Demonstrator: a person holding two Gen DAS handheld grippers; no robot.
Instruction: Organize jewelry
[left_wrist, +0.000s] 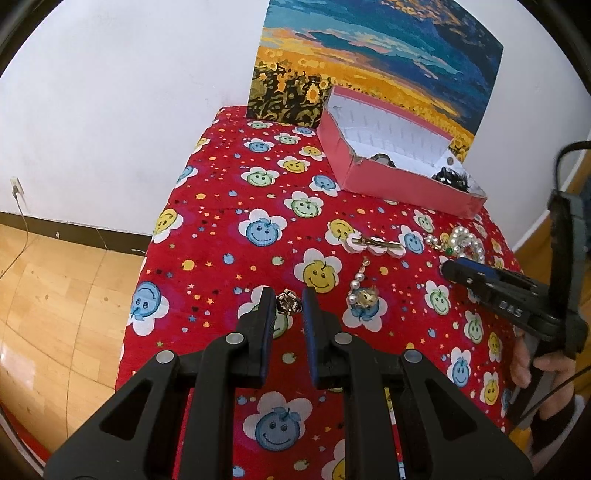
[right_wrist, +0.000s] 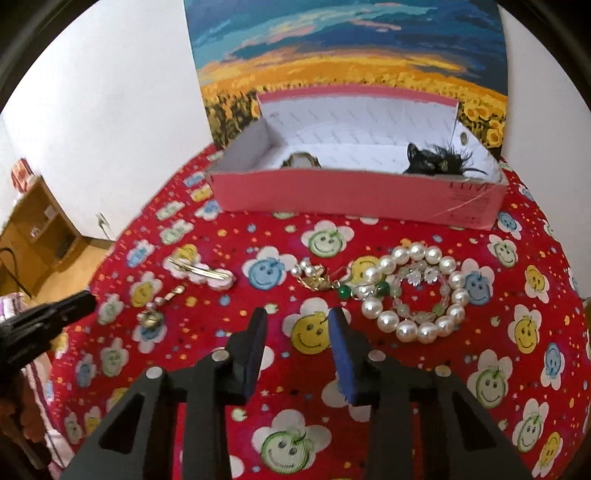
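Observation:
A pink box (left_wrist: 399, 181) (right_wrist: 354, 199) stands at the back of the red cloth. It holds a black feathery piece (right_wrist: 436, 160) and a gold piece (right_wrist: 301, 160). My left gripper (left_wrist: 288, 301) is open, its jaws on either side of a small metal ring (left_wrist: 289, 302) on the cloth, apart from it. My right gripper (right_wrist: 297, 319) is open and empty above the cloth, near a pearl bracelet (right_wrist: 421, 291) and a gold brooch (right_wrist: 314, 277). A hair clip (left_wrist: 375, 243) (right_wrist: 201, 273) and a pearl drop earring (left_wrist: 360, 291) (right_wrist: 155, 312) lie between the grippers.
A sunflower painting (left_wrist: 376, 62) leans on the wall behind the box. The table edge drops to wooden floor (left_wrist: 55, 295) on the left. A wooden shelf (right_wrist: 37, 229) stands at far left in the right wrist view.

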